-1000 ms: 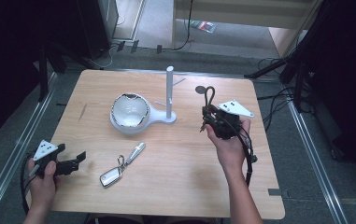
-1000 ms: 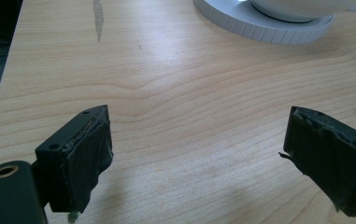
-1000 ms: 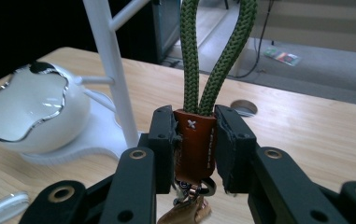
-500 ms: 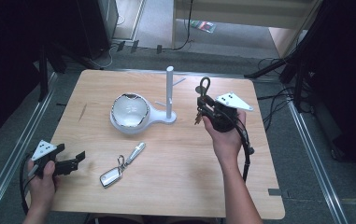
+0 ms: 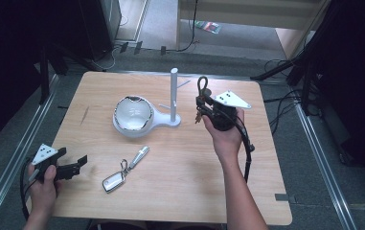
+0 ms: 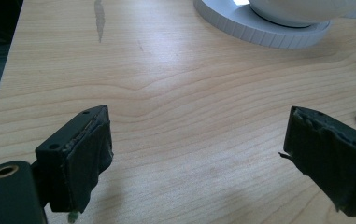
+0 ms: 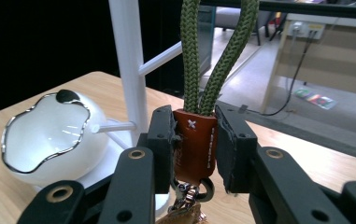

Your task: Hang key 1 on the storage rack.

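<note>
My right gripper point(image 5: 203, 104) point(image 7: 195, 140) is shut on a keychain point(image 7: 195, 137): a brown leather tab with a green cord loop point(image 5: 202, 85) standing up from it and a metal ring and keys hanging below. It is held above the table just right of the white stand's post point(image 5: 174, 93) point(image 7: 129, 60), which has short side pegs. My left gripper point(image 5: 74, 164) point(image 6: 194, 168) rests open near the table's front left corner with nothing between its jaws. A silver key fob with a key point(image 5: 124, 170) lies on the table to its right.
The white stand has a round white bowl point(image 5: 132, 115) point(image 7: 49, 135) with a silvery rim on its base point(image 6: 264, 30). The wooden table point(image 5: 185, 177) has metal rails along both sides. A cable trails from the right gripper down the forearm.
My right gripper with the keychain has moved up and left, closer to the stand's post. The left gripper has stayed in place.
</note>
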